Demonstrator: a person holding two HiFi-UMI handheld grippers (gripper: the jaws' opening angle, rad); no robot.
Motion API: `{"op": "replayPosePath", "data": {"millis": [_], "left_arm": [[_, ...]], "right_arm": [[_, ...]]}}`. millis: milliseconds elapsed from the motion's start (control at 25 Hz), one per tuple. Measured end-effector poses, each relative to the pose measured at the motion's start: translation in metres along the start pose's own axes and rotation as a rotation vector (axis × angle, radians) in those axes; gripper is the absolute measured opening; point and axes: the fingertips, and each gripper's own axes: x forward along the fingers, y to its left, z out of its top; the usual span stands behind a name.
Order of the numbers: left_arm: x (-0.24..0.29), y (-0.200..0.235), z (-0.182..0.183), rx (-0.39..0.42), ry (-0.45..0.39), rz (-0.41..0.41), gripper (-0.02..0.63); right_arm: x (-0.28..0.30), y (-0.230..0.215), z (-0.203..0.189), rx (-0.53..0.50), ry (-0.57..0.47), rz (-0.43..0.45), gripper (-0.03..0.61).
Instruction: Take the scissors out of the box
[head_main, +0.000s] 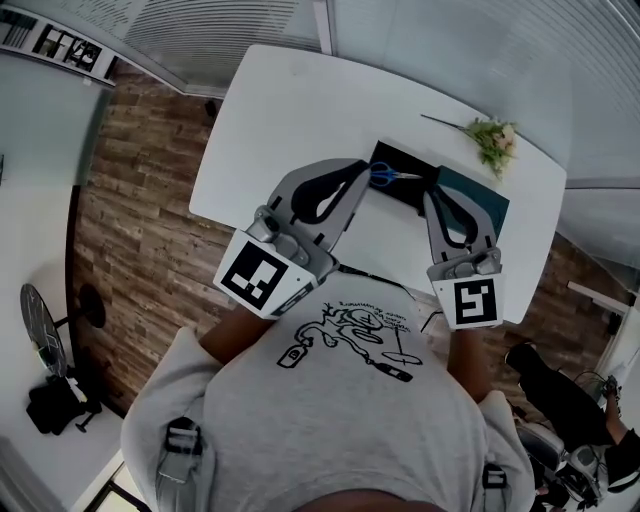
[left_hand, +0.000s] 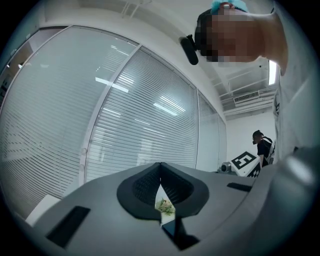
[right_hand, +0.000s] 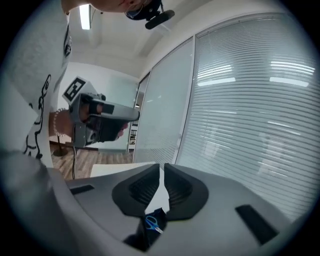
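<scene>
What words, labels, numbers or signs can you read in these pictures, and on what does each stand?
Nothing reads clearly.
Shirt: a line of print above the drawing, too small to read.
Left marker cube and right marker cube: black-and-white square patterns, no words.
Scissors and box: no print visible.

left hand-held gripper (left_hand: 160, 169) closed, right hand-held gripper (right_hand: 162, 170) slightly parted
</scene>
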Motion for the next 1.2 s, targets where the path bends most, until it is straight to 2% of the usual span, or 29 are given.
{"op": "replayPosePath", "data": {"millis": [440, 760, 1200], "left_arm": [[-0.016, 0.015, -0.001, -0.004, 0.003, 0.042, 0.02], [-0.016, 0.022, -0.001, -0.006, 0.003, 0.054, 0.02], [-0.016, 0.031, -0.003, -0.013, 0.008, 0.072, 0.02]], "right_arm": [[0.06, 0.024, -0.082, -0.179, 0.201, 0.123, 0.075], [0.095, 0.041, -0.136, -0.341, 0.305, 0.224, 0.085], [0.139, 0.055, -0.212, -0.446, 0.464, 0.38, 0.102]]}}
